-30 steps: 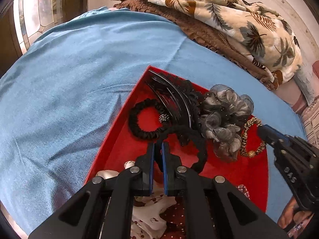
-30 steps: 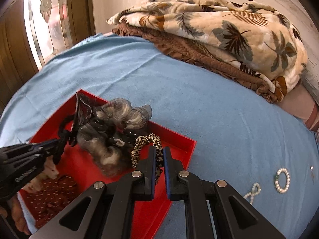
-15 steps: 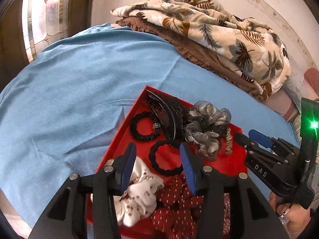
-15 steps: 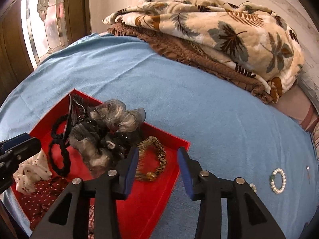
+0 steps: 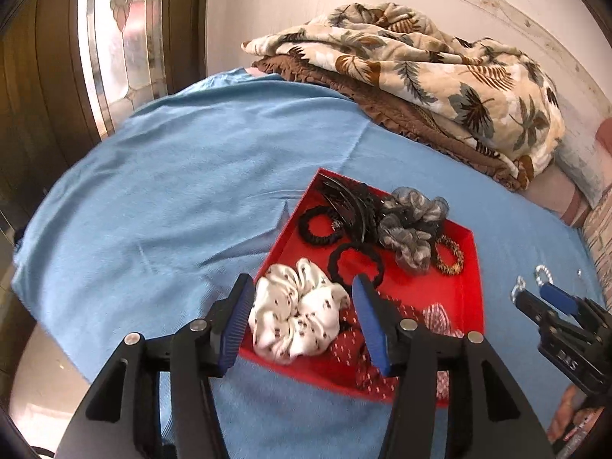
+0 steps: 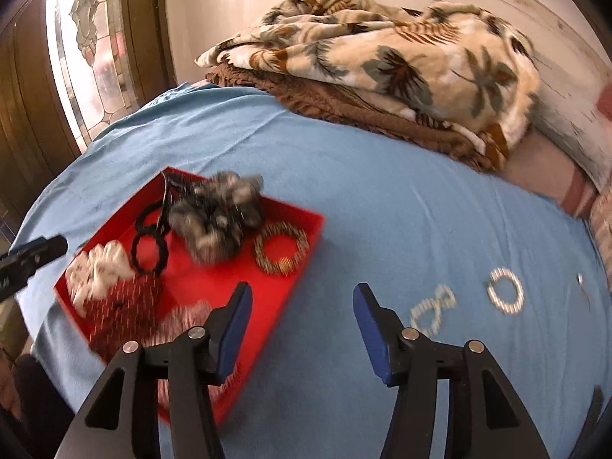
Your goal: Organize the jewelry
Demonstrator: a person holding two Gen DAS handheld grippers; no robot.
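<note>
A red tray (image 5: 472,264) (image 6: 306,229) on the blue bedspread holds a white scrunchie (image 5: 298,311), black hair ties (image 5: 355,264), a grey scrunchie (image 5: 413,225) (image 6: 218,218), a gold beaded bracelet (image 5: 449,256) (image 6: 282,248) and red fabric pieces. My left gripper (image 5: 306,321) is open and empty above the tray's near end. My right gripper (image 6: 302,329) is open and empty above the bedspread, right of the tray. A pearl bracelet (image 6: 505,295) and a twisted pearl piece (image 6: 432,311) lie on the bedspread to its right.
A folded leaf-print blanket (image 5: 440,72) (image 6: 382,61) on a brown one lies at the back of the bed. A stained-glass window (image 5: 122,38) and wooden frame are at the left. The bed's near edge drops off at the lower left.
Both grippers opened and pulled back and up from the tray. The black hair tie and the gold bracelet now lie released in the tray. The right gripper swung right.
</note>
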